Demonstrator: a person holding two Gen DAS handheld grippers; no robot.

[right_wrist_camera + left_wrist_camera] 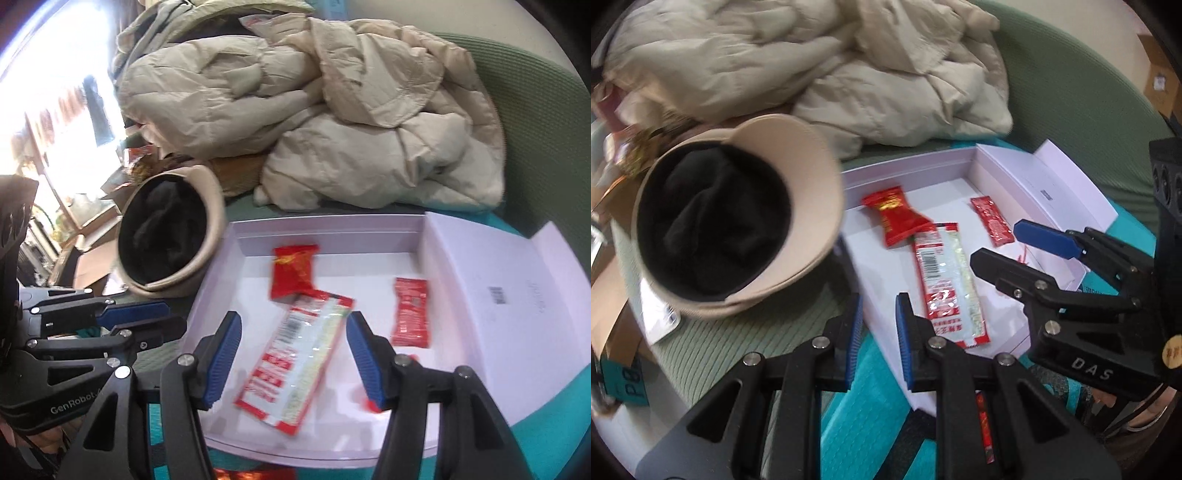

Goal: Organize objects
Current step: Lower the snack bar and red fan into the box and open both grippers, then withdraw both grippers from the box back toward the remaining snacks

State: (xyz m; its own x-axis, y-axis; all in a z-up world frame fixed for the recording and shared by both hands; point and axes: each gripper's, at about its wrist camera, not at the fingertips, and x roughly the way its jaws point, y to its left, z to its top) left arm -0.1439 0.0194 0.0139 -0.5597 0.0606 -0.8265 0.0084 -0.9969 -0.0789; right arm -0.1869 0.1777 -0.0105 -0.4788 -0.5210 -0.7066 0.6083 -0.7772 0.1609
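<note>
A shallow white box [325, 232] with smooth rigid walls lies on a green ribbed cushion [746, 343], its hinged lid [517, 280] folded open at the right edge. Inside lie three glossy foil packets: a red pillow-shaped snack packet [293, 271] near the far wall, a long red-and-clear sachet [295, 363] with a barcode at the centre, overlapping the first, and a small red sachet [412, 312] toward the lid side. The right gripper [293, 358], jaws apart and empty, frames the long sachet. The left gripper [879, 339] shows a narrow gap, nothing between its ribbed blue pads. Beside the box's left edge lies a beige hat [738, 218] with black lining; behind, a crumpled quilted cream jacket [332, 122]. Print on the packets is blurred.
</note>
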